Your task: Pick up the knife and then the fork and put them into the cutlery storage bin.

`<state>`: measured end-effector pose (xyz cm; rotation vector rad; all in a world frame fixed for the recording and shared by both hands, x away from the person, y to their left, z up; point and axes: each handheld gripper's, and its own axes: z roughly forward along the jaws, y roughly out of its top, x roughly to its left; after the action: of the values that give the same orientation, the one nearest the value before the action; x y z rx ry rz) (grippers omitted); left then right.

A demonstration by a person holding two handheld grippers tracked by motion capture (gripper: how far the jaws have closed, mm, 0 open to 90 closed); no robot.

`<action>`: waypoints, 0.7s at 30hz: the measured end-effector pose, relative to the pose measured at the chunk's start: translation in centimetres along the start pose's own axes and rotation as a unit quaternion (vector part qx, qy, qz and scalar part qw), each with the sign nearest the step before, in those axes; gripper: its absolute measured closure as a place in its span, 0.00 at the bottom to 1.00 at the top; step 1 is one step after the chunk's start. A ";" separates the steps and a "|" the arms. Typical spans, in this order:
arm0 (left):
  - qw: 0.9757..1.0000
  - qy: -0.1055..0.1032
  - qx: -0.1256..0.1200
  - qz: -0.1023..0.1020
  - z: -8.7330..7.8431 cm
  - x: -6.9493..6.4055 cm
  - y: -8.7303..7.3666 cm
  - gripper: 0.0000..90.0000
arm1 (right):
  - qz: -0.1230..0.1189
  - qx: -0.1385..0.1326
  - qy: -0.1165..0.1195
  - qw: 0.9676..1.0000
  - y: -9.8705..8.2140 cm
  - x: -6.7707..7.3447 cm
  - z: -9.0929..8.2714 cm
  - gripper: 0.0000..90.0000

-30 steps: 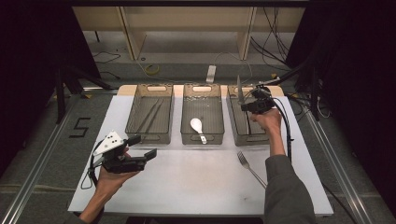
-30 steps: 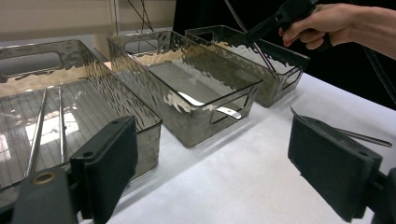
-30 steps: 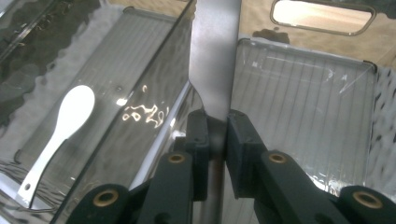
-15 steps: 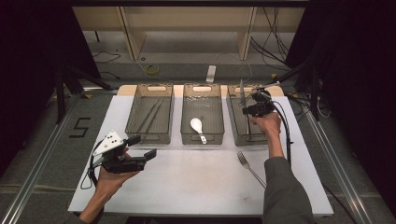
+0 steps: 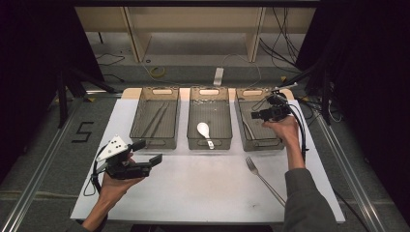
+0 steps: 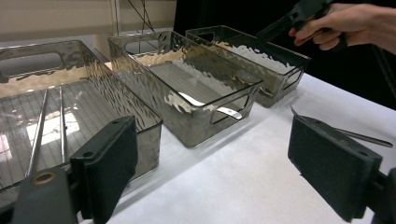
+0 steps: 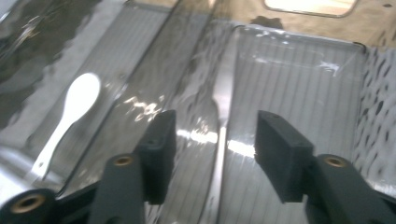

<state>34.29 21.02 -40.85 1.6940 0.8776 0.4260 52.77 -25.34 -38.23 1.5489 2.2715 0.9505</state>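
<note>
Fork [image 7: 223,100] lies flat in right-hand bin [image 5: 270,140], along its left wall, below the R gripper [image 7: 212,154]. R jaws just opened, apart, fork in the gap but not pinched. L gripper [image 5: 145,152] w/ jaws wide, nothing between, over table [image 5: 203,193]. 2nd fork [image 5: 263,180] on table near bin

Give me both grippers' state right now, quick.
Left gripper: open, nothing between the jaws, above the white table.
Right gripper: jaws just opened, empty, over the right smoky clear plastic bin; a metal fork lies below in it.
</note>
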 end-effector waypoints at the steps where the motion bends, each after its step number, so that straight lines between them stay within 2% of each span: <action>1: 1.000 0.000 0.000 -0.001 0.0 0.0 0.0 0.17 | -0.009 0.003 0.004 1.000 0.0 0.3 -0.4 0.51; 4: 1.000 0.001 -0.001 0.000 0.0 0.0 0.0 0.17 | -0.035 0.010 0.014 0.999 -0.3 1.4 -1.5 0.46; 7: 1.000 0.000 0.000 0.001 0.0 0.0 0.0 0.17 | -0.074 0.015 0.014 0.997 -0.9 3.0 -2.7 0.43; 10: 1.000 0.000 0.001 0.002 0.0 0.0 0.0 0.17 | -0.097 0.010 0.014 0.995 -1.6 4.1 -3.7 0.42; 14: 1.000 0.000 -0.001 0.000 0.0 0.0 0.0 0.17 | -0.112 0.007 0.020 0.993 -2.8 5.2 -4.5 0.38; 21: 1.000 0.001 0.001 0.001 0.0 0.1 0.0 0.17 | -0.130 0.004 0.035 0.991 -5.2 6.4 -5.4 0.36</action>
<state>34.30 21.10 -40.86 1.6959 0.8784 0.4282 43.41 -22.82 -36.38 1.2003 2.4514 0.9358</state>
